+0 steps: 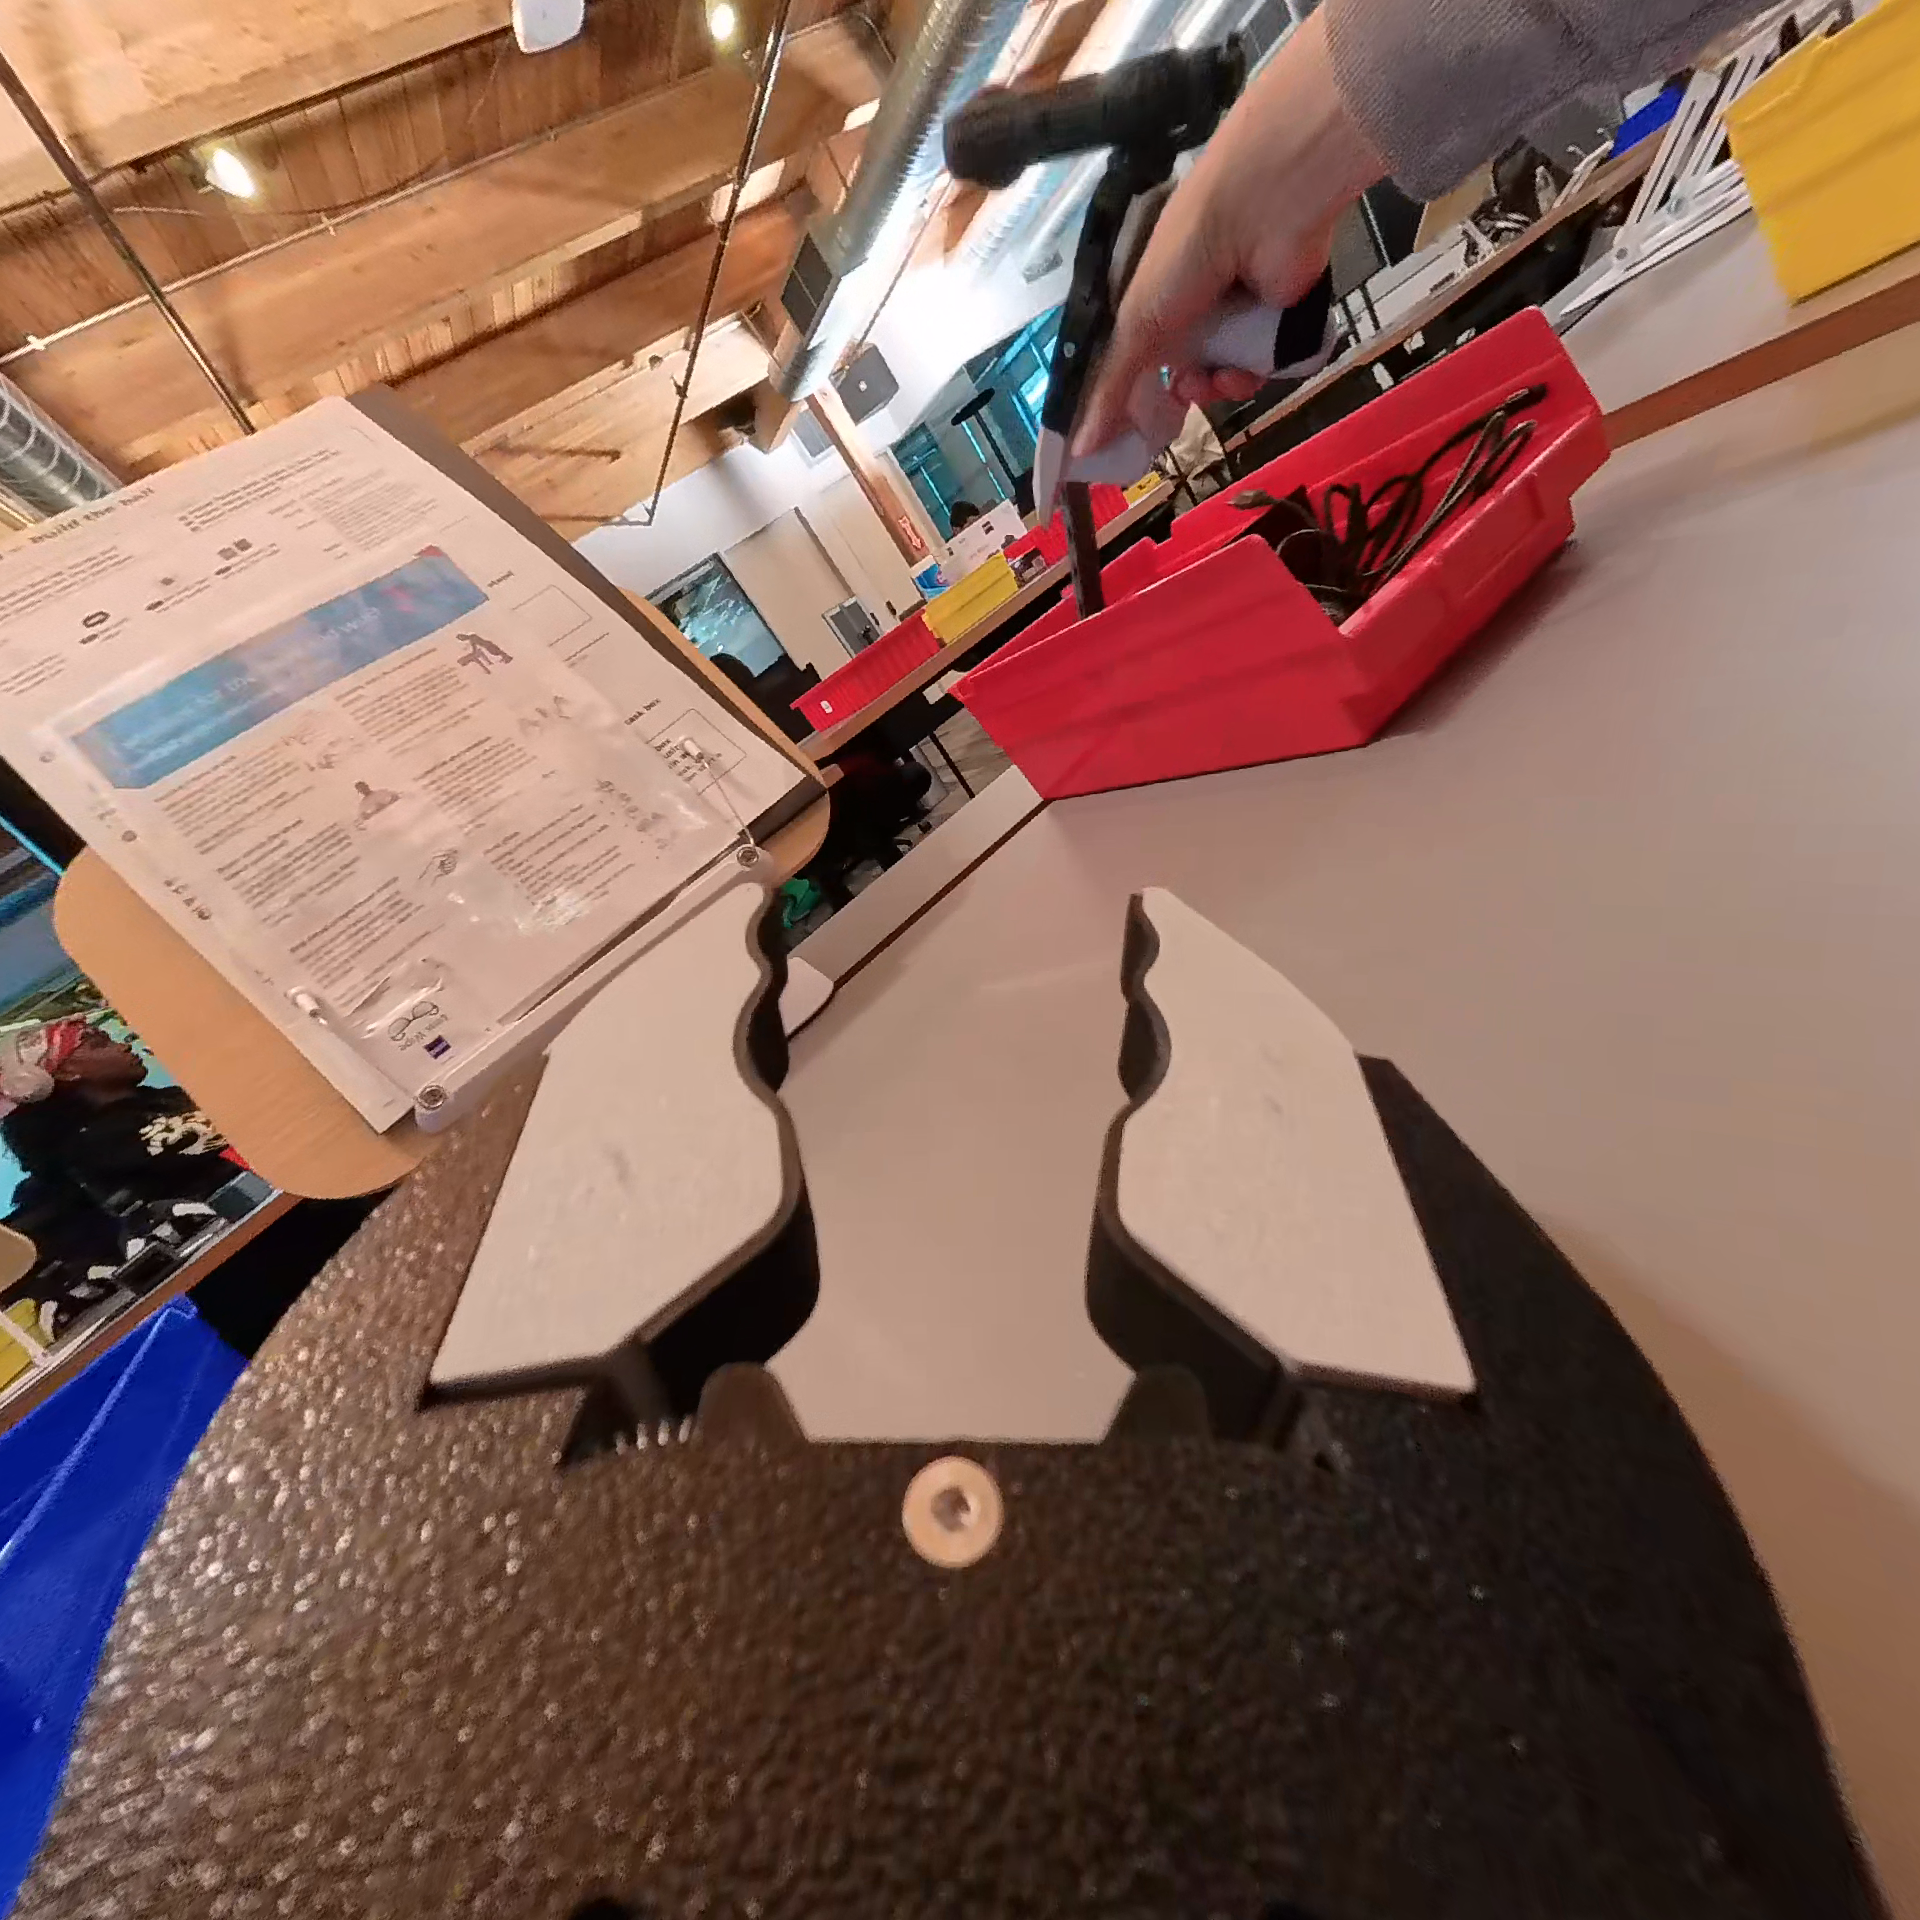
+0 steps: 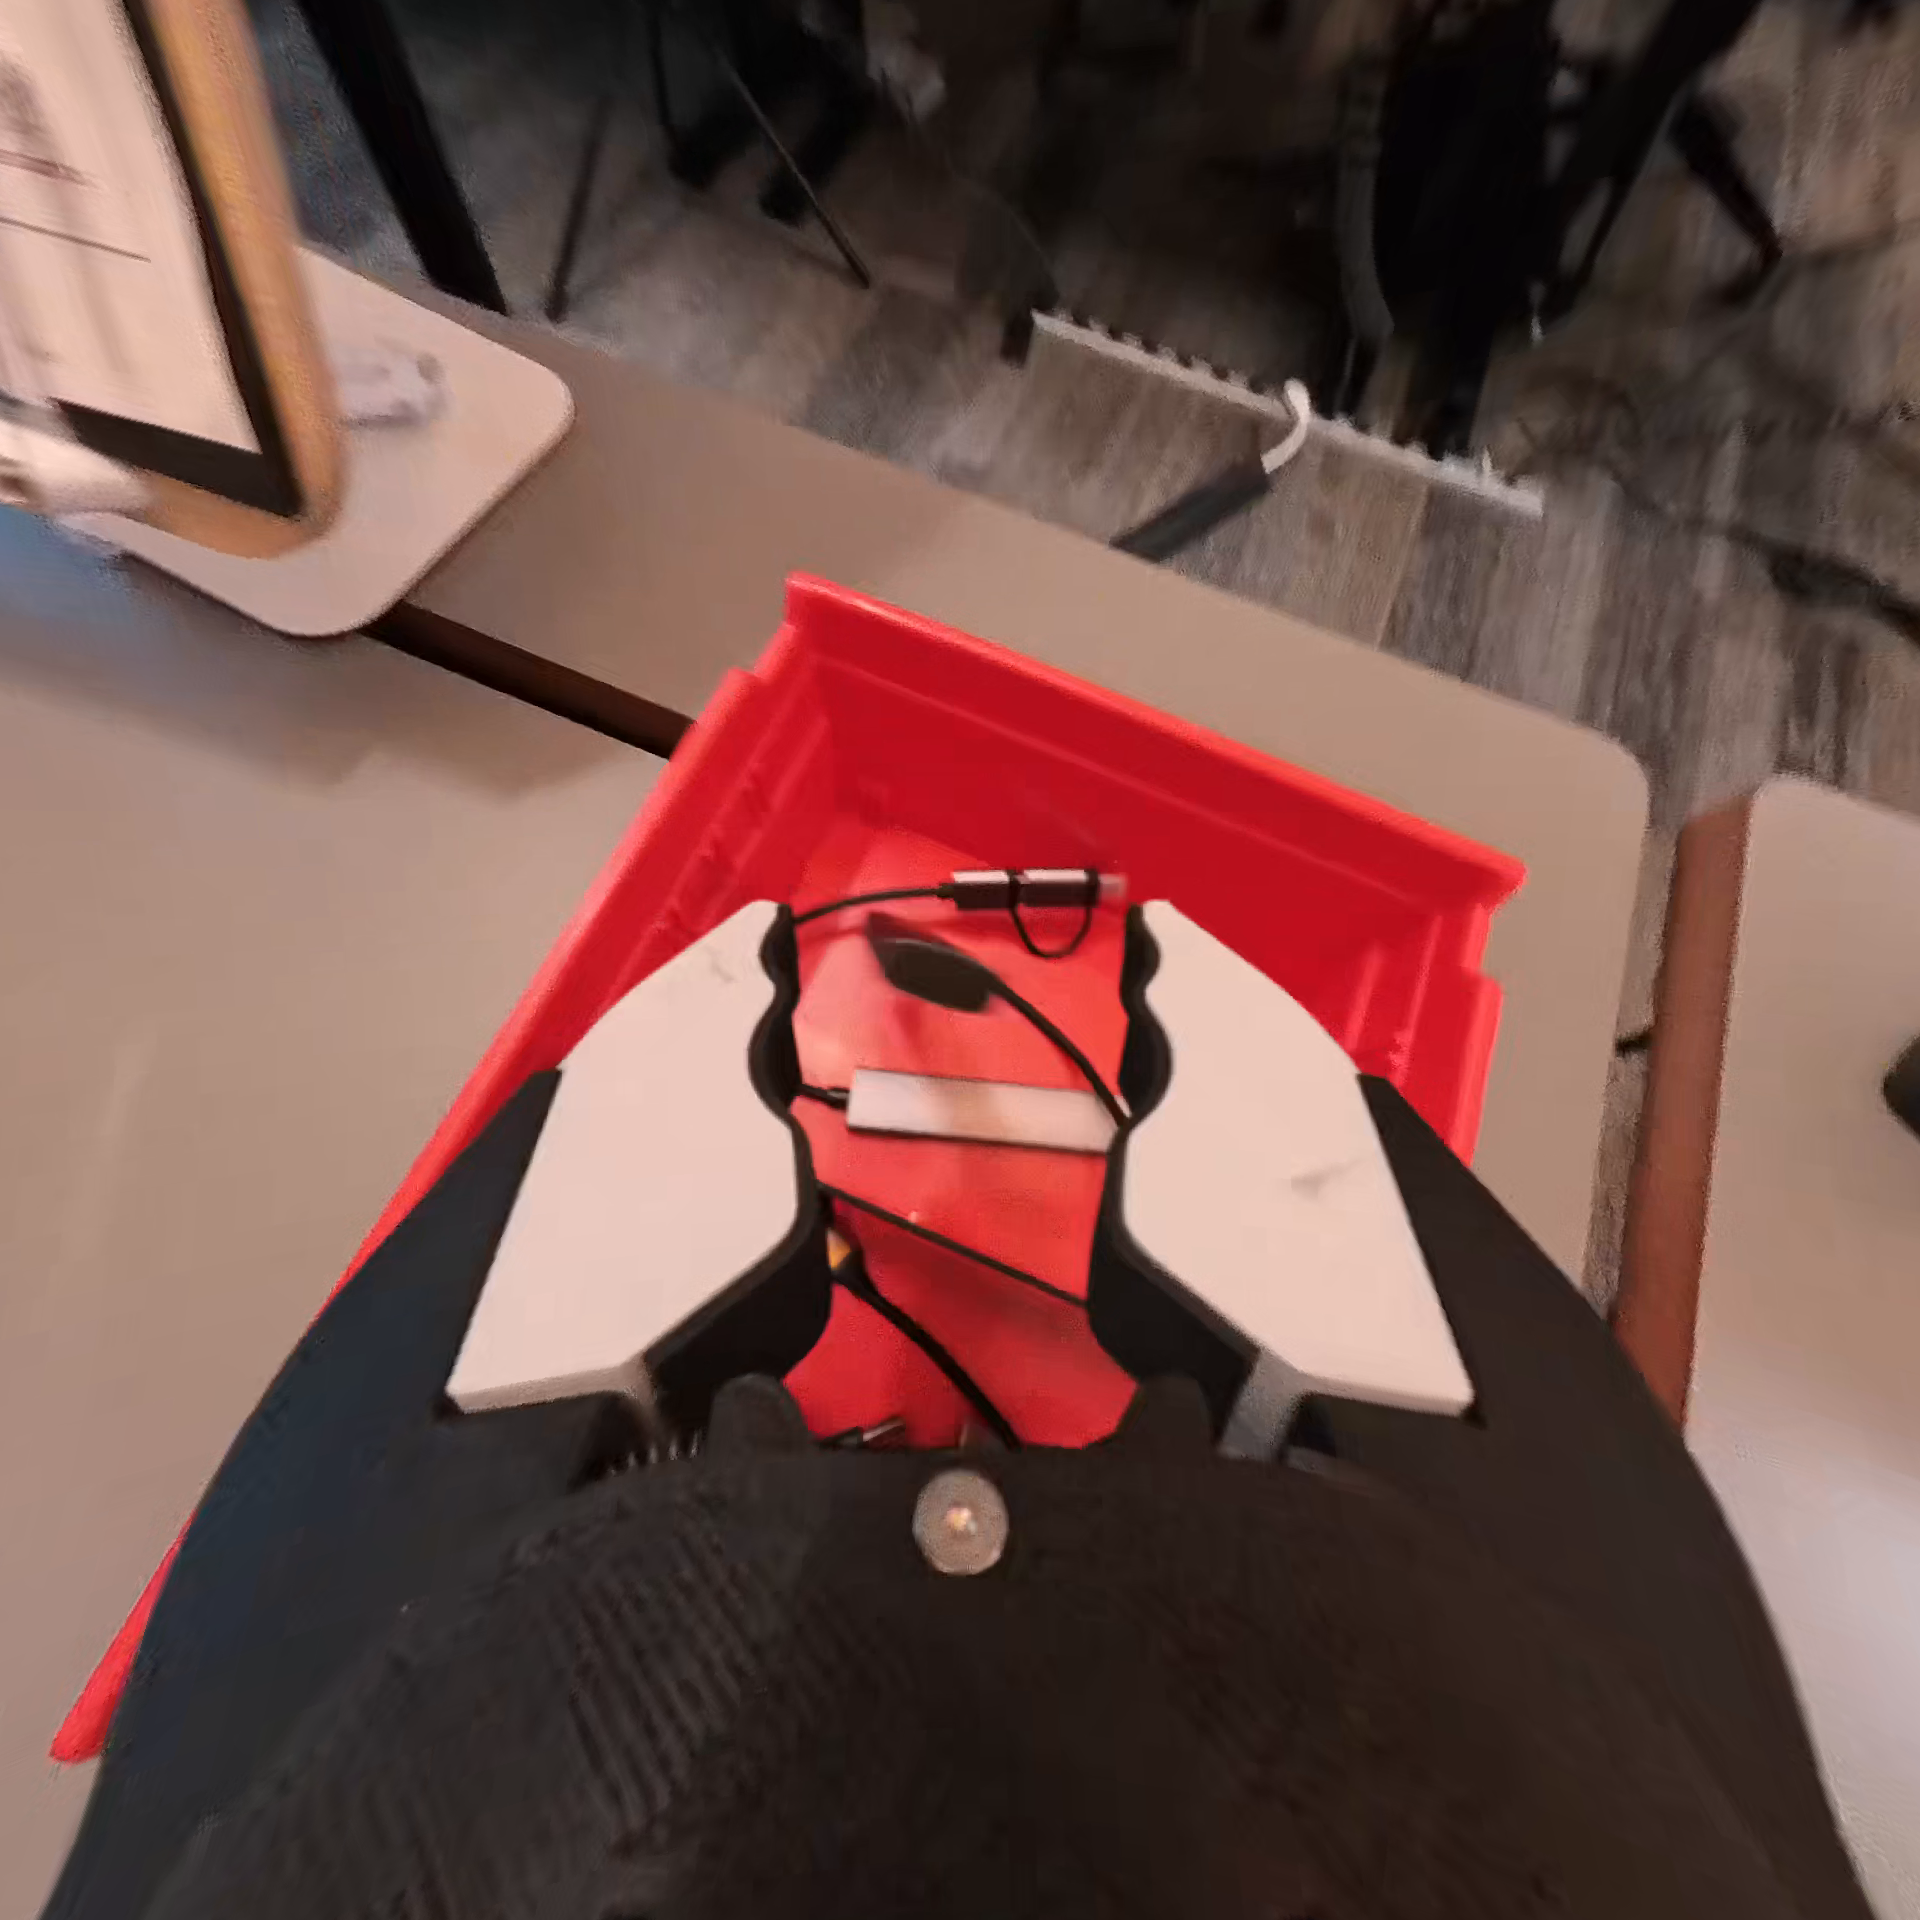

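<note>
My left gripper (image 1: 951, 914) is open and empty, low over the grey table (image 1: 1455, 935). A red bin (image 1: 1247, 665) with tangled black cables (image 1: 1403, 530) stands ahead to the right. A person's hand (image 1: 1226, 260) holds the right gripper (image 1: 1081, 540) pointing down into that bin. In the right wrist view my right gripper (image 2: 956, 914) is open and empty above the red bin (image 2: 1143, 769). Between its fingers lie black cables (image 2: 966, 1247), a black adapter plug (image 2: 1023, 888), a small black oval piece (image 2: 930, 971) and a flat grey bar (image 2: 977, 1112).
A tilted board with printed sheets (image 1: 343, 727) stands at the left on a wooden base (image 2: 416, 499). A yellow bin (image 1: 1839, 156) sits far right. More red and yellow bins stand on distant tables. A seam (image 2: 520, 665) divides the tables; the floor (image 2: 1351, 364) lies beyond. There is about 45 centimeters between the tips of the two grippers.
</note>
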The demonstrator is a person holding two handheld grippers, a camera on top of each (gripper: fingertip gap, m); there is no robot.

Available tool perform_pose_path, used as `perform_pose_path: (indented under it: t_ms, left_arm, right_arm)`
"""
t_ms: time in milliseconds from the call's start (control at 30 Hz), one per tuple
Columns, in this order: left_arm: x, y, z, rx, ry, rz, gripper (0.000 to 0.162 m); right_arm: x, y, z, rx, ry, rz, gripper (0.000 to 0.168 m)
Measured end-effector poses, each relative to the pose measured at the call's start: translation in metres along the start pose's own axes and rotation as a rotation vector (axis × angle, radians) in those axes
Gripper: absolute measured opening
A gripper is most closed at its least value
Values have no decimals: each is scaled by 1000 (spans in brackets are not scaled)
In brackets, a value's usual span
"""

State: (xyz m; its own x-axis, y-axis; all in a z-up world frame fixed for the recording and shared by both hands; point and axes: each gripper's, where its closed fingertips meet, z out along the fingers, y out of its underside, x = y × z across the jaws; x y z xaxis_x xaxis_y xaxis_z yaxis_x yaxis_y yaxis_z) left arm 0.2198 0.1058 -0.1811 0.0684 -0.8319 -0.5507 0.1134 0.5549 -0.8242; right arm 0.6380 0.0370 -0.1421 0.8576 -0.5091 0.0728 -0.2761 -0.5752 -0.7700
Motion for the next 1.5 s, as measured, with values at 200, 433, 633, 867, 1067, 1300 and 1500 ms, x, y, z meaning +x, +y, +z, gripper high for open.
perform_pose_path:
  t_ms: [200, 433, 633, 867, 1067, 1300, 1500]
  left_arm:
    - [0, 1, 0, -5, 0, -1, 60]
    - [2, 3, 1, -21, 6, 16, 59]
    - [10, 7, 4, -54, 31, 62, 57]
    - [58, 22, 46, -393, 224, -119, 66]
    - [113, -22, 143, -493, 319, -467, 86]
    - [120, -9, 232, -593, 153, -474, 63]
    - [120, -2, 244, -598, 160, -486, 39]
  right_arm:
    - [17, -3, -37, 127, 94, 77, 62]
    - [53, 52, -84, 103, 256, 58, 62]
    - [-35, 97, -134, 284, 20, 135, 58]
    - [-83, 155, -181, 508, 135, 247, 45]
    - [-64, 142, -204, 590, 175, 313, 55]
    - [-67, 147, -197, 572, 115, 313, 53]
    - [-62, 150, -194, 591, 81, 363, 51]
